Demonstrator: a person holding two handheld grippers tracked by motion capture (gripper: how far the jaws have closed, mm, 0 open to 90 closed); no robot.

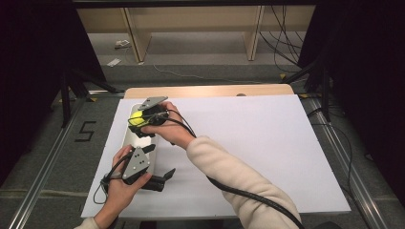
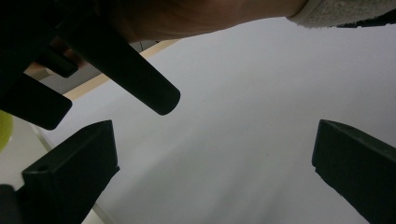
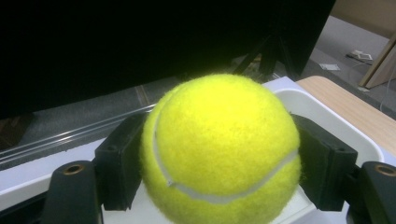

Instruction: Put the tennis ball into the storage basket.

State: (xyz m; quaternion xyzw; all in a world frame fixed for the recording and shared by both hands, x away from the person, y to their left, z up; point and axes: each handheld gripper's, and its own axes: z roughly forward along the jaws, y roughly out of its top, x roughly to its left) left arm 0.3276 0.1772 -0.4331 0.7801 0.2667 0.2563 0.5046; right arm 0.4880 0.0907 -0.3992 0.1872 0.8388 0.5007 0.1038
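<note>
A yellow tennis ball (image 3: 222, 149) sits clamped between the two black jaws of my right gripper (image 3: 219, 168). In the high view this gripper (image 1: 142, 123) holds the ball (image 1: 136, 119) over the far end of a long white tray (image 1: 128, 141) at the table's left. The tray's rim (image 3: 327, 116) shows just behind the ball. My left gripper (image 1: 160, 162) lies near the tray's near end, jaws spread wide over the white sheet. In the left gripper view its jaws (image 2: 215, 172) stand far apart with nothing between them.
A white sheet (image 1: 248, 143) covers most of the table, with a wooden edge (image 1: 210, 90) at the back. A sleeve and a black cable (image 1: 248, 195) cross the front middle. Metal rails and dark stands flank the table.
</note>
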